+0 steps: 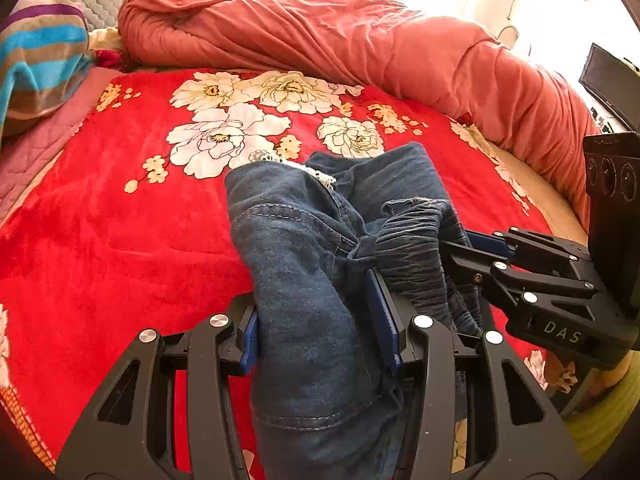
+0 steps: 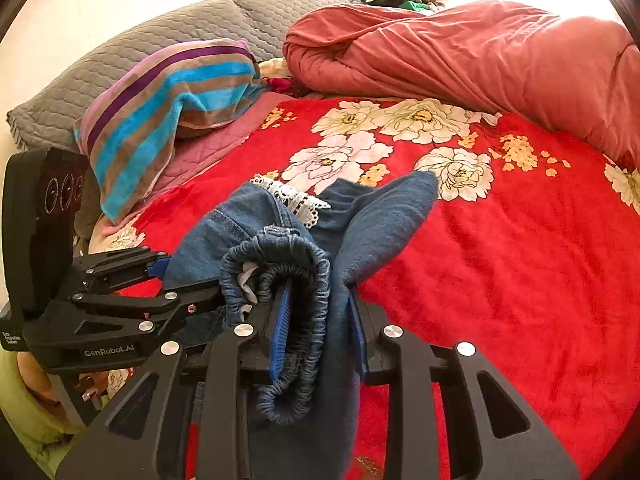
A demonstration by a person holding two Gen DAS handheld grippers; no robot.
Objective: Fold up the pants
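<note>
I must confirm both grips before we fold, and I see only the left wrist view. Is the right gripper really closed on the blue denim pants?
Observer: Yes. The right gripper is shut on the blue denim pants; its blue pads squeeze the gathered elastic waistband.
Operator: Is anything inside that waistband?
Observer: A small white label shows inside it.
Operator: How does my left gripper look from there?
Observer: The left gripper enters from the picture's left, with denim between its fingers.
</note>
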